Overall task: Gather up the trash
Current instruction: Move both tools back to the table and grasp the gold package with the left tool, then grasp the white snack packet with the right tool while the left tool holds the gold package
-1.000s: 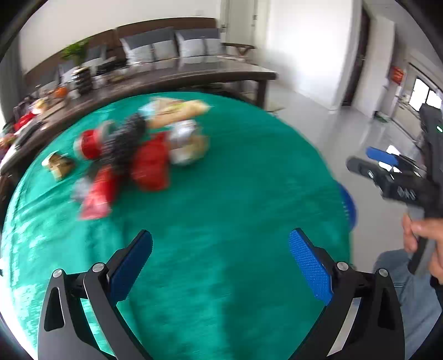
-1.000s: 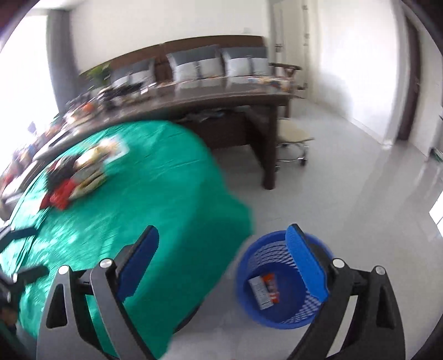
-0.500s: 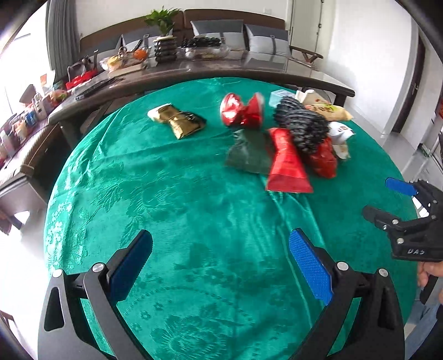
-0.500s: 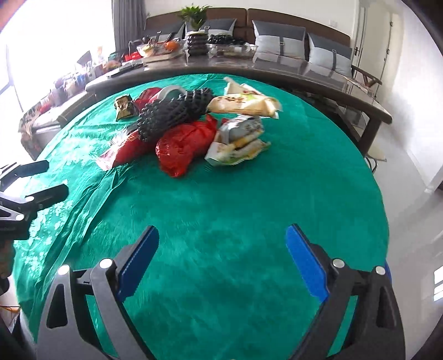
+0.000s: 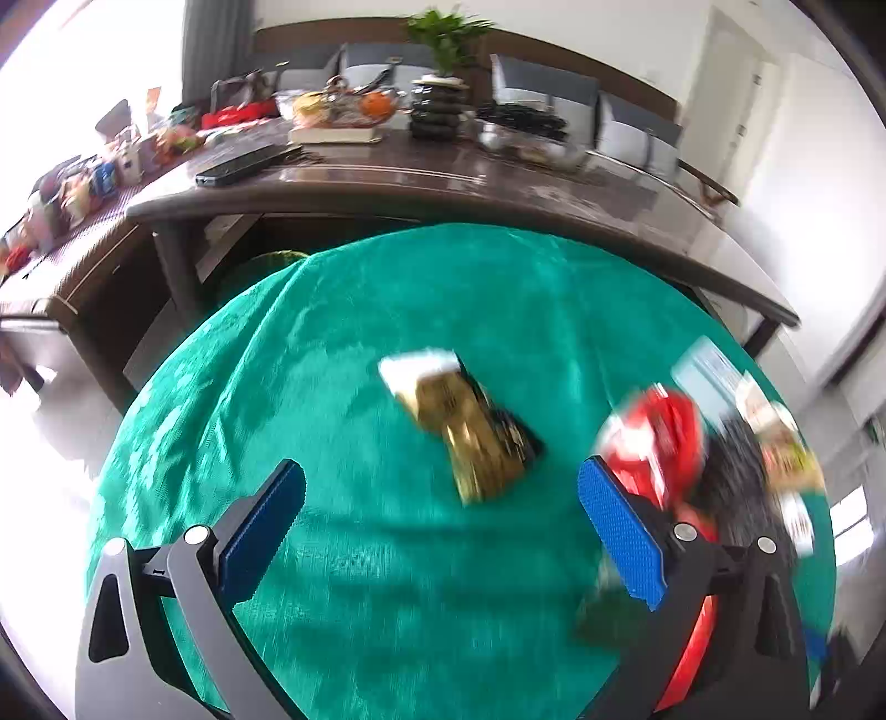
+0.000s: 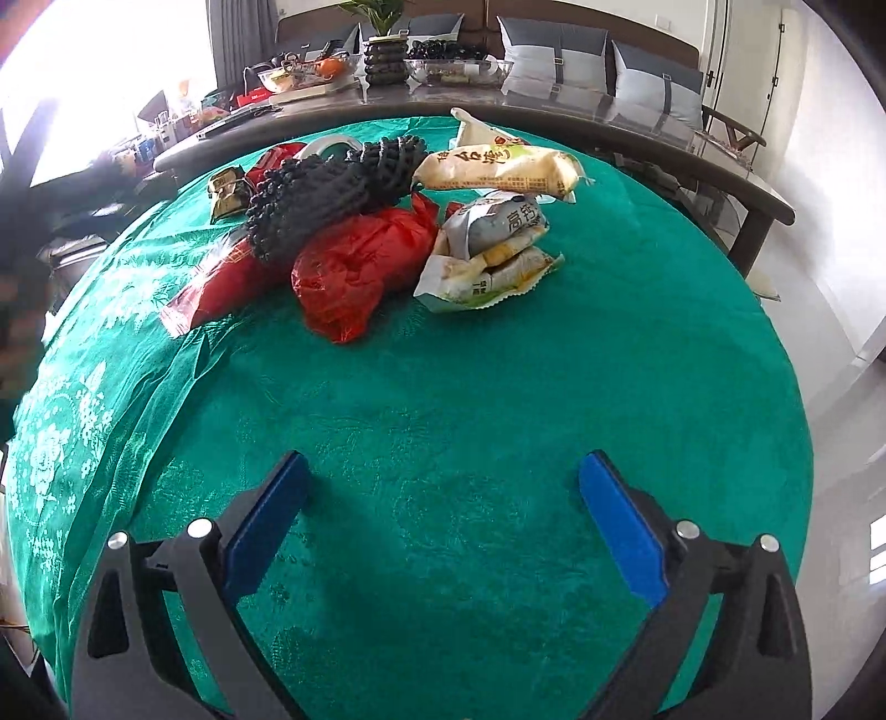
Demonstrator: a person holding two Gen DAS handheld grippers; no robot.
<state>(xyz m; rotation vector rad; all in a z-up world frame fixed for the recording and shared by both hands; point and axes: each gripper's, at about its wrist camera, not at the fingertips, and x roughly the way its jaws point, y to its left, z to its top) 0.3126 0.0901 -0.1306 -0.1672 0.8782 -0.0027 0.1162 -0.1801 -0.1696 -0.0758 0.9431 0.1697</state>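
Note:
Trash lies in a heap on the round green tablecloth (image 6: 498,399). In the right wrist view I see a red plastic bag (image 6: 360,266), a black knobbly mesh roll (image 6: 326,188), a grey-and-yellow snack pack (image 6: 493,249) and a long cream wrapper (image 6: 498,169). My right gripper (image 6: 443,520) is open over bare cloth, well short of the heap. In the blurred left wrist view a gold-and-black wrapper (image 5: 470,426) lies just ahead of my open left gripper (image 5: 440,531). A red wrapper (image 5: 659,437) sits behind its right finger.
A long dark table (image 5: 443,183) crowded with bowls, a plant and boxes stands behind the round table (image 5: 387,310). Grey-cushioned seats (image 6: 559,50) line the far wall. White floor (image 6: 841,310) opens to the right. A dark blurred shape (image 6: 22,221) fills the left edge of the right wrist view.
The left gripper has swung left and moved in toward the gold-and-black wrapper, which now lies close ahead. The right gripper has moved slightly nearer the heap. Both stay open.

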